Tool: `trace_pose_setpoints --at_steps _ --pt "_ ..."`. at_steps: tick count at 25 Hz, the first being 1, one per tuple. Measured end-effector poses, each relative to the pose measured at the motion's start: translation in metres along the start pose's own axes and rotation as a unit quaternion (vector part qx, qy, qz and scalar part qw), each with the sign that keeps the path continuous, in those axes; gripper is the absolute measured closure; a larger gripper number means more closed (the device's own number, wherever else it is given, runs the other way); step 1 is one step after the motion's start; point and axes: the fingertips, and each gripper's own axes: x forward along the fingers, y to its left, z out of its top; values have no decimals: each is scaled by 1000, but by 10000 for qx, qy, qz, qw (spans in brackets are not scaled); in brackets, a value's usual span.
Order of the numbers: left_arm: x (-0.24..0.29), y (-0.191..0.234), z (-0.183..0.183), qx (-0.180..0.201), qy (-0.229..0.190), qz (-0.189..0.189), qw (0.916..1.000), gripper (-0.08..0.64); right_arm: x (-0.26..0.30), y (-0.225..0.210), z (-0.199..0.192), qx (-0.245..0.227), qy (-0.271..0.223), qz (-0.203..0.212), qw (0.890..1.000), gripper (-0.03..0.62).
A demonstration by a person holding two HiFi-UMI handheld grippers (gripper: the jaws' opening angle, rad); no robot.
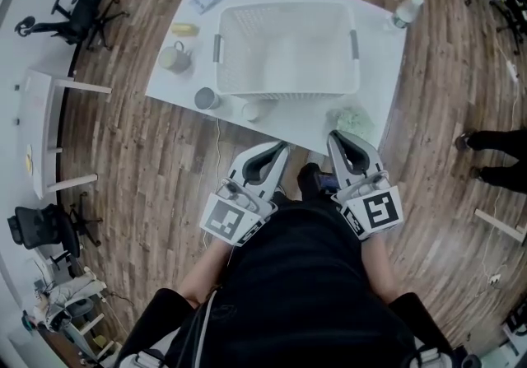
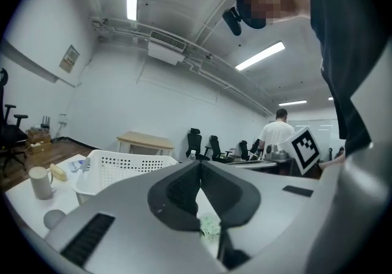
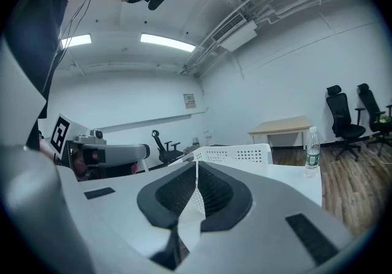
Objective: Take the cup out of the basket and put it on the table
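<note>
Wooden flooring (image 1: 148,160) runs under a white table (image 1: 379,70) just ahead of both grippers. On it, straight beyond their tips, sits a white perforated basket (image 1: 284,90). The left gripper (image 1: 282,146) and right gripper (image 1: 334,137) are side by side at the table's near edge, each with its jaws pressed together on nothing. Ahead and left of the left gripper, outside the basket, a cream mug (image 1: 174,58), a grey cup (image 1: 206,98) and a small white cup (image 1: 251,109) rest on the table.
</note>
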Motion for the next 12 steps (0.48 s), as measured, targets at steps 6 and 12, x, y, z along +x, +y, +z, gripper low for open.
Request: trace_pose_setpoints --at_steps 6,12 --pt "-55 -31 8 111 -169 -227 9995 551 -22 71 4 -281 -67 264 9992 566" --pt "-133 -48 -13 -71 -198 -129 9997 551 -53 157 -14 -550 81 418 9976 566"
